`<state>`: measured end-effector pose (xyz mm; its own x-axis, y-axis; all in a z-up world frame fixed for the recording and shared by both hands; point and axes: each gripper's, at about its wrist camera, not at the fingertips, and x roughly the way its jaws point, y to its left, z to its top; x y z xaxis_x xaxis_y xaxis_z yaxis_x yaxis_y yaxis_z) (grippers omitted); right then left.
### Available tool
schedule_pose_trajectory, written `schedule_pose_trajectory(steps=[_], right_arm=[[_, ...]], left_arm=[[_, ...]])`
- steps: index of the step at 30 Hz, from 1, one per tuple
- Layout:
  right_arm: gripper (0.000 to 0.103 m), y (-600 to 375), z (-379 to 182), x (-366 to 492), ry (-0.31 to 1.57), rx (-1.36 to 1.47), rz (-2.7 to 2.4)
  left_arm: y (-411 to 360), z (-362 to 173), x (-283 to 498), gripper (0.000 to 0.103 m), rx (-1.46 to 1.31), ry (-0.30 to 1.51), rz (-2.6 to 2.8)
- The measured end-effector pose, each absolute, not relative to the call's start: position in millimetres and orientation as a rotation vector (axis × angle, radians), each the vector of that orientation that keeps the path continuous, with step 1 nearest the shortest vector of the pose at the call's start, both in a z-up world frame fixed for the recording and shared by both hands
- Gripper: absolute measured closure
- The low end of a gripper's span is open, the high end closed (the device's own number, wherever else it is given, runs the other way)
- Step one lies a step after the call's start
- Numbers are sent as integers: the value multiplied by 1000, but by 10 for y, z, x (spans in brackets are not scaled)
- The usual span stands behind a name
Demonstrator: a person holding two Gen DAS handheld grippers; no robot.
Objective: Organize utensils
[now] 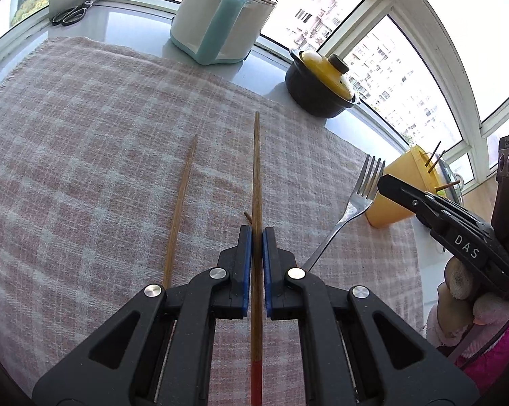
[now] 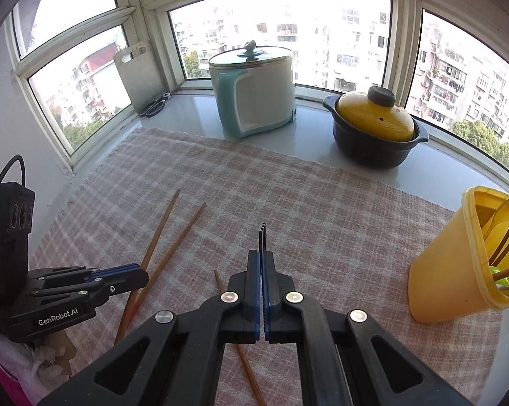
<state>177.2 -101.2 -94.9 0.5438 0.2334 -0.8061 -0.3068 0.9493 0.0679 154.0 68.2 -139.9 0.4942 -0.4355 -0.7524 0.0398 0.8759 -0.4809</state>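
My left gripper (image 1: 257,231) is shut on a wooden chopstick (image 1: 256,169) with a red end, which points away over the plaid cloth (image 1: 85,135). Another chopstick (image 1: 180,209) lies on the cloth to its left. My right gripper (image 2: 262,257) is shut on a metal fork (image 2: 262,237), edge-on here; the fork (image 1: 356,199) shows fully in the left wrist view, above the cloth. A yellow utensil cup (image 2: 457,260) stands right with chopsticks and a spoon inside. A third chopstick (image 2: 241,345) lies under my right gripper.
A white and teal electric pot (image 2: 254,91) and a black casserole with a yellow lid (image 2: 373,128) stand behind the cloth on the windowsill. Scissors (image 2: 154,105) and a cutting board (image 2: 136,74) are at the far left corner. Windows surround the sill.
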Motion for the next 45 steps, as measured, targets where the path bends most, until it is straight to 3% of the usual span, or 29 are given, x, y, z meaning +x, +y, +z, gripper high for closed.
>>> schedule_pose_trajectory(steps=[18, 23, 24, 26, 33, 45], right_arm=[[103, -1142, -523, 1562, 811, -157, 349], [103, -1386, -698, 1712, 930, -19, 380], [98, -1442, -788, 1757, 971, 20, 380], [71, -1511, -969, 1878, 1046, 86, 395], [72, -1413, -1506, 2226, 1206, 154, 383], [78, -1129, -1944, 2647, 1297, 75, 298]], left_arm=[[543, -1138, 1500, 99, -422, 961, -299], [545, -1141, 1494, 99, -422, 963, -297], [548, -1148, 1494, 99, -423, 965, -295], [558, -1169, 1493, 99, -425, 969, -291], [623, -1231, 1493, 99, -429, 984, -274], [769, -1272, 1531, 99, -426, 996, -248]])
